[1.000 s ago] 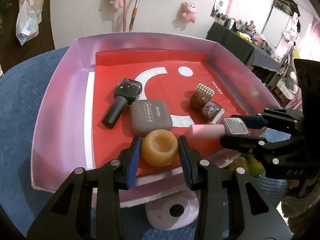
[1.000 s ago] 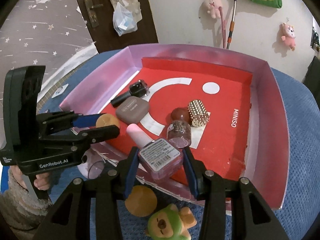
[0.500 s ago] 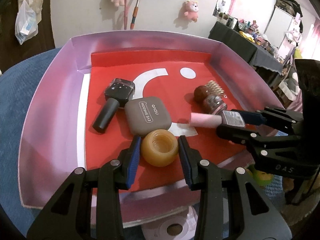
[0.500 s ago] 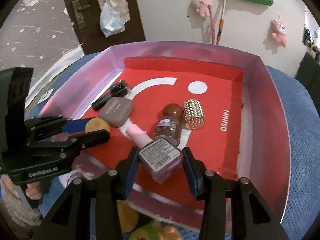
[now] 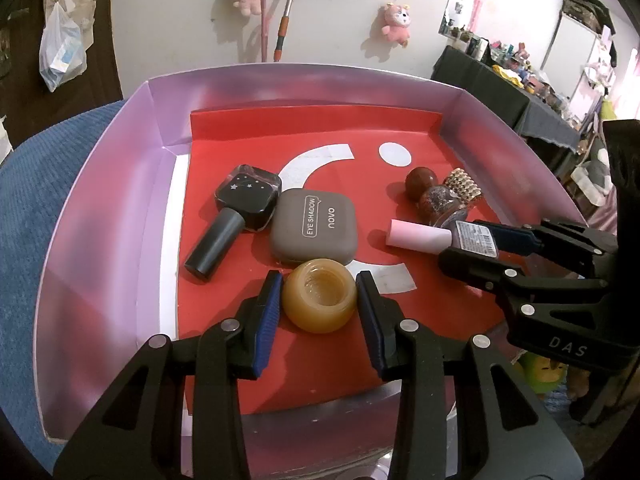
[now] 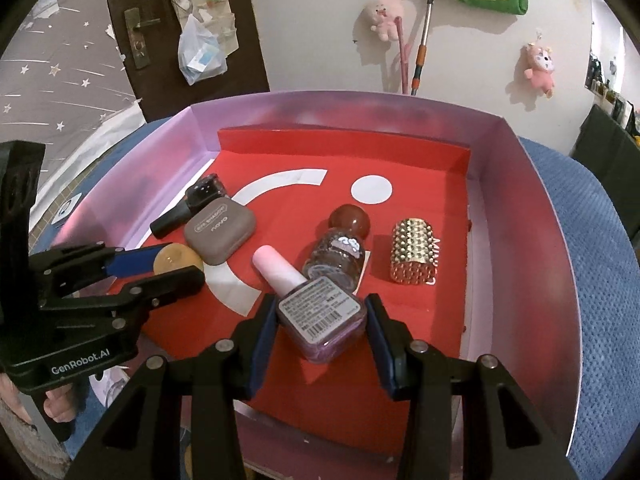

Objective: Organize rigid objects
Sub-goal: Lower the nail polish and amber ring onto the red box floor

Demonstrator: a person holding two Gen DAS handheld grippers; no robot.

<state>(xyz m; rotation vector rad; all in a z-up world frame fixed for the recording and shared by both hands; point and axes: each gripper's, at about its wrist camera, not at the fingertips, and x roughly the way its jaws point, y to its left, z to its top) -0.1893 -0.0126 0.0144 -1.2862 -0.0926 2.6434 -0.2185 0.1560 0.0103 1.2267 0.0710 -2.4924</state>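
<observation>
My left gripper (image 5: 319, 300) is shut on a round amber jar (image 5: 320, 300), held low over the red floor near the front of a lilac-walled box (image 5: 100, 240). My right gripper (image 6: 320, 320) is shut on a pink-capped nail polish bottle (image 6: 320, 318) with its label facing up, just in front of a glitter bottle (image 6: 336, 256). Each view shows the other gripper from the side: the right gripper (image 5: 466, 246) and the left gripper (image 6: 178, 264). Inside the box lie a black polish bottle (image 5: 240, 208), a grey eye shadow compact (image 5: 314, 228) and a gold studded cylinder (image 6: 412, 252).
The box sits on a blue textured cloth (image 6: 600, 220). A green plush toy (image 5: 540, 372) lies outside the front wall under the right gripper. A person's hand (image 6: 56, 408) holds the left gripper's handle. A wall with hanging toys rises behind the box.
Both grippers have eased forward past the box's front wall, carrying the jar and the pink-capped bottle further over the red floor. Neither grip has changed.
</observation>
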